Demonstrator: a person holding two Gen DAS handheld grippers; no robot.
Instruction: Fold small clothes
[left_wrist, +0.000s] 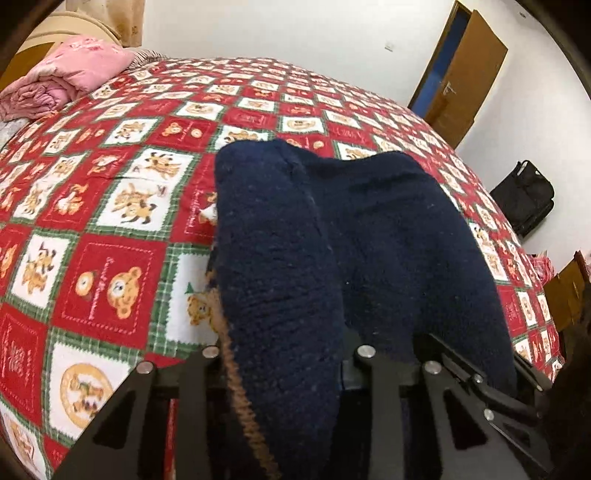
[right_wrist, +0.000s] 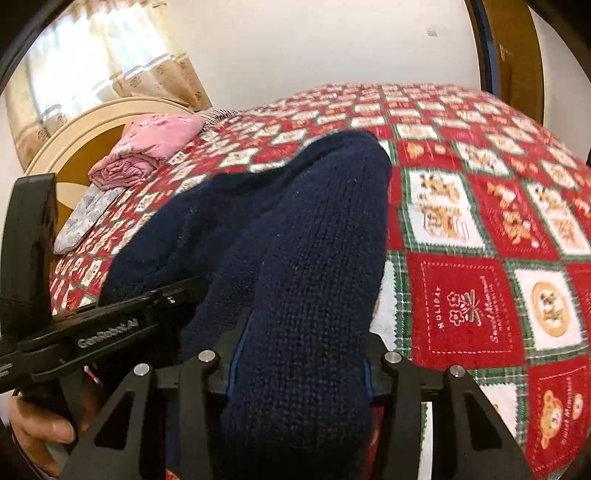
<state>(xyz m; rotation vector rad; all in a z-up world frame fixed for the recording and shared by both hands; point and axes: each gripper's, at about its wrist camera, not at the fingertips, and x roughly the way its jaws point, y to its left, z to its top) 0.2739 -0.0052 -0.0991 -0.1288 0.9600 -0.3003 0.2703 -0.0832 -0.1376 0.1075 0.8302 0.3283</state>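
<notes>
Between the fingers of the right gripper sits a thick roll of the navy knit garment, clenched from both sides, the blue pads just showing at the edges of the wool. The left gripper likewise has the same garment bunched through its jaws; it looks clamped on the fabric, with a brown-and-tan trim trailing down past the left finger. From both wrists the knit humps up and forward, then slopes down toward the red patchwork bedspread, so most of the garment appears lifted, with its far end resting on or just above the quilt (which of the two cannot be told from here).

The main risk, as I judge it, is the fold going down lumpy: each grip holds a fat gathered wad rather than a clean edge, so layers could slip out unevenly or the knit could land twisted. The loose trim could also snag in the linkage.

Both tools are held low, side by side and close, pointing across the bed toward the far wall. In the right view the left tool's body crosses at the left, with the person's left hand wrapped around its grip
</notes>
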